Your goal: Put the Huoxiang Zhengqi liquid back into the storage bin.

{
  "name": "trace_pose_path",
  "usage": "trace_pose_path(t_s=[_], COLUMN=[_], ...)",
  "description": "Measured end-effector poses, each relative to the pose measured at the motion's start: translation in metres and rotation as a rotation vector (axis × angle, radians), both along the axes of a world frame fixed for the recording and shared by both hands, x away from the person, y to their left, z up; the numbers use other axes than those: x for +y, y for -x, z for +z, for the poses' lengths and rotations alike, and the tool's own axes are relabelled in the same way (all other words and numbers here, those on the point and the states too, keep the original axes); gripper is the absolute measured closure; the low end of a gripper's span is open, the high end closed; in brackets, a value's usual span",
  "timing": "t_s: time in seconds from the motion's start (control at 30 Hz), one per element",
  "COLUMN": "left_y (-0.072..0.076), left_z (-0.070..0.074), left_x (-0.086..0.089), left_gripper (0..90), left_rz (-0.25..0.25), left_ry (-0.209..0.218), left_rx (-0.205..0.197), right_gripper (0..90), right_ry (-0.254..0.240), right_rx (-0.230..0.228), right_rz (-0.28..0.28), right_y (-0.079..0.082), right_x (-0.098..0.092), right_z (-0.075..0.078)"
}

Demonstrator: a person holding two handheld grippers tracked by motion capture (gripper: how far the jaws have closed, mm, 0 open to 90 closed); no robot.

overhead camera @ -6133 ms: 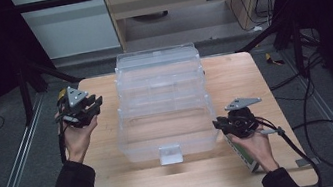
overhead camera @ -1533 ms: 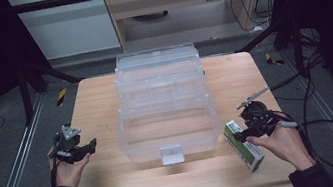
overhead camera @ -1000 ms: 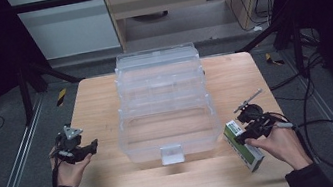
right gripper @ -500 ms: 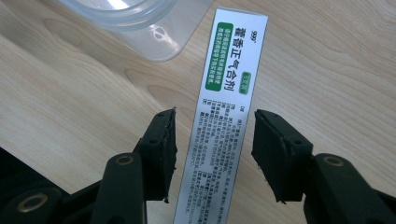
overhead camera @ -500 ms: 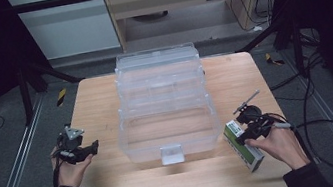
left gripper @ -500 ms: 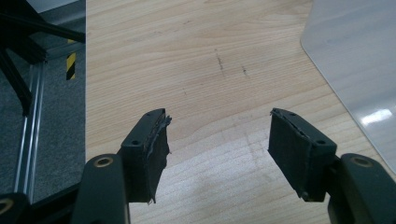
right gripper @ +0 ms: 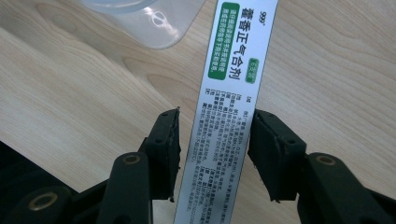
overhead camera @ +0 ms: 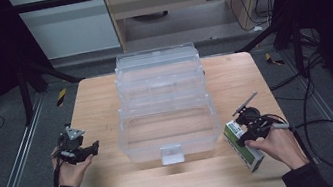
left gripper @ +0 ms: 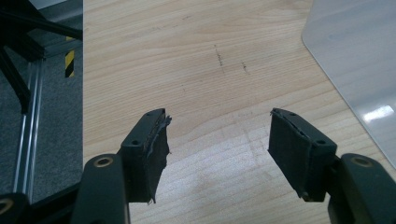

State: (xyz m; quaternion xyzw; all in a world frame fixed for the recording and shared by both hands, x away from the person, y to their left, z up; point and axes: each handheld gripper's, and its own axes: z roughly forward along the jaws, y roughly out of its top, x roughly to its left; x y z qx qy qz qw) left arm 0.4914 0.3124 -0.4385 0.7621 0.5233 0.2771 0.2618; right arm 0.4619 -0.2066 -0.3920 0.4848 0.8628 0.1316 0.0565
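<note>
A white and green medicine box (overhead camera: 249, 157) lies flat near the table's front right corner, beside a clear plastic tiered container (overhead camera: 163, 104). My right gripper (overhead camera: 240, 138) reaches down over the box's far end. In the right gripper view the box (right gripper: 233, 70) runs between the jaws of the right gripper (right gripper: 217, 115). These jaws have just been closing: the right pad is at the box's edge and a narrow gap remains at the left pad. My left gripper (overhead camera: 93, 148) hovers at the table's front left, open (left gripper: 219, 116) over bare wood.
The clear container has a front latch (overhead camera: 171, 154), and a corner of it shows in each gripper view (left gripper: 359, 56) (right gripper: 149, 23). Cables trail off the table's right side (overhead camera: 332, 128). A metal rail (overhead camera: 13, 163) runs along the floor at the left.
The right gripper has settled lower over the box. Since the oldest frame the left hand has come down from the far left to the front left; lately it holds still.
</note>
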Motion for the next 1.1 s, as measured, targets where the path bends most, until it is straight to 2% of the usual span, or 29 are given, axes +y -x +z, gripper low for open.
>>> trace_pose_path(t_s=[0.43,0.7,1.1], left_y=[-0.0002,-0.0003,-0.0005], left_z=[-0.0009,-0.0012,-0.0013], left_x=[-0.0008,-0.0017,-0.0019], left_gripper=[36.5,36.5,36.4], left_rz=[-0.002,-0.003,-0.003], left_ry=[-0.004,-0.007,-0.008], left_rx=[0.005,0.006,0.007], right_gripper=[56.9,59.0,63.2], right_ry=[0.016,0.016,0.044], right_rx=[0.026,0.039,0.046], right_rz=[-0.012,-0.04,-0.055], right_y=[0.0008,-0.0006,-0.0023], right_x=[-0.0007,-0.0002,-0.0001], right_z=[-0.004,-0.0048,-0.0033])
